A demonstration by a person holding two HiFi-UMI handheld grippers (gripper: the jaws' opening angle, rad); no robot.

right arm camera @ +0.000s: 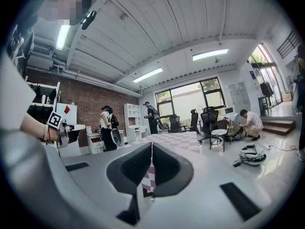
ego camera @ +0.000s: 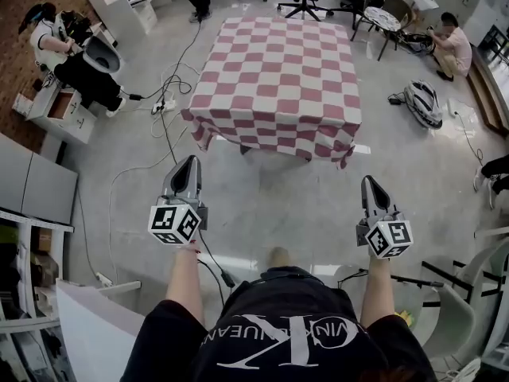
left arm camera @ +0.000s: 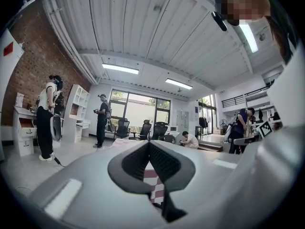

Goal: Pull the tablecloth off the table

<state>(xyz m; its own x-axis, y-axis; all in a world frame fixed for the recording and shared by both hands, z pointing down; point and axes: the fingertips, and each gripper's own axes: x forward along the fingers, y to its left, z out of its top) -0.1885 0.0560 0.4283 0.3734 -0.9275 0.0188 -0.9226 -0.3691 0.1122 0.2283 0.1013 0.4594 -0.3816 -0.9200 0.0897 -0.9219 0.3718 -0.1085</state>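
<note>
**Closing in on the checked cloth, both tools shut and empty**

The pink-and-white checked tablecloth lies spread flat ahead of me, well apart from both grippers, with its near hem hanging down towards the floor. I judge the step in hand to be the approach. To do it well, I should come in square to that near edge and open each tool before it reaches the fabric. Then I should take the hanging hem near its two corners, so the pull runs evenly and the cloth slides rather than bunches. Loose cables trail on the floor to the left, so I'd keep clear of them.

The left gripper points level at the cloth, jaws pressed together, nothing between them. The right gripper is the same: pads meeting, empty, touching nothing.
</note>
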